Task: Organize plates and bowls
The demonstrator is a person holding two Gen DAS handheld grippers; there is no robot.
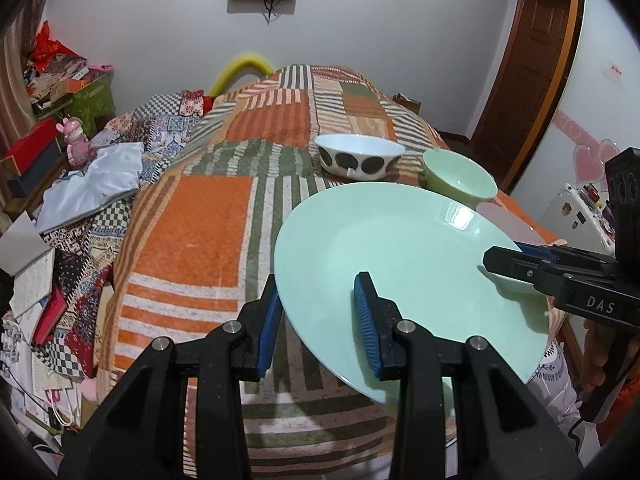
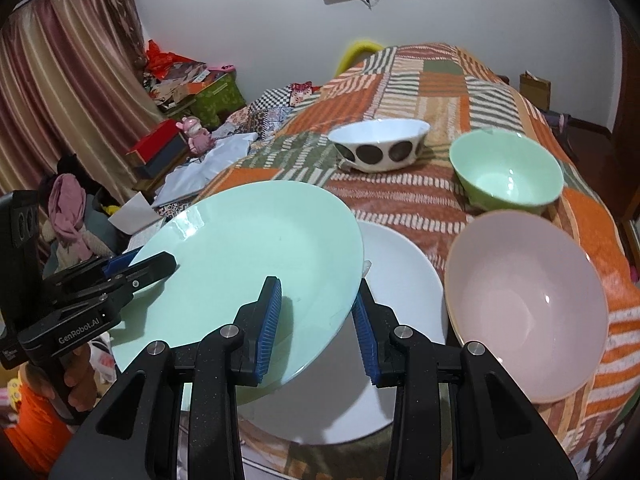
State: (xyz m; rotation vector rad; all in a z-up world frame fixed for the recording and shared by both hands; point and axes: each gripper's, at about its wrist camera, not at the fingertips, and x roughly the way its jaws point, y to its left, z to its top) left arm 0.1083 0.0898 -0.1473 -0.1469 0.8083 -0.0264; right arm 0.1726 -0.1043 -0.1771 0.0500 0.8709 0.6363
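Note:
A mint-green plate point(image 1: 400, 240) point(image 2: 248, 248) hangs tilted above the cloth-covered table point(image 1: 200, 220), gripped at opposite rims. My left gripper point(image 1: 318, 320) is shut on its left rim, and also shows in the right wrist view point(image 2: 160, 262). My right gripper point(image 2: 316, 320) is shut on the other rim, seen from the side point(image 1: 500, 256). Below the held plate lies a white plate point(image 2: 400, 280). Beside that sits a pink bowl point(image 2: 528, 304). Farther back stand a green bowl point(image 1: 460, 176) point(image 2: 506, 168) and a white bowl with dark dots point(image 1: 360, 158) point(image 2: 380, 144).
Left of the table lie piled papers, patterned fabrics, a red box point(image 2: 160, 140) and a pink toy figure point(image 1: 74, 142). Curtains point(image 2: 60, 80) hang at the far left. A wooden door point(image 1: 532, 80) stands at the right. A person's hand point(image 2: 76, 376) holds the left gripper's handle.

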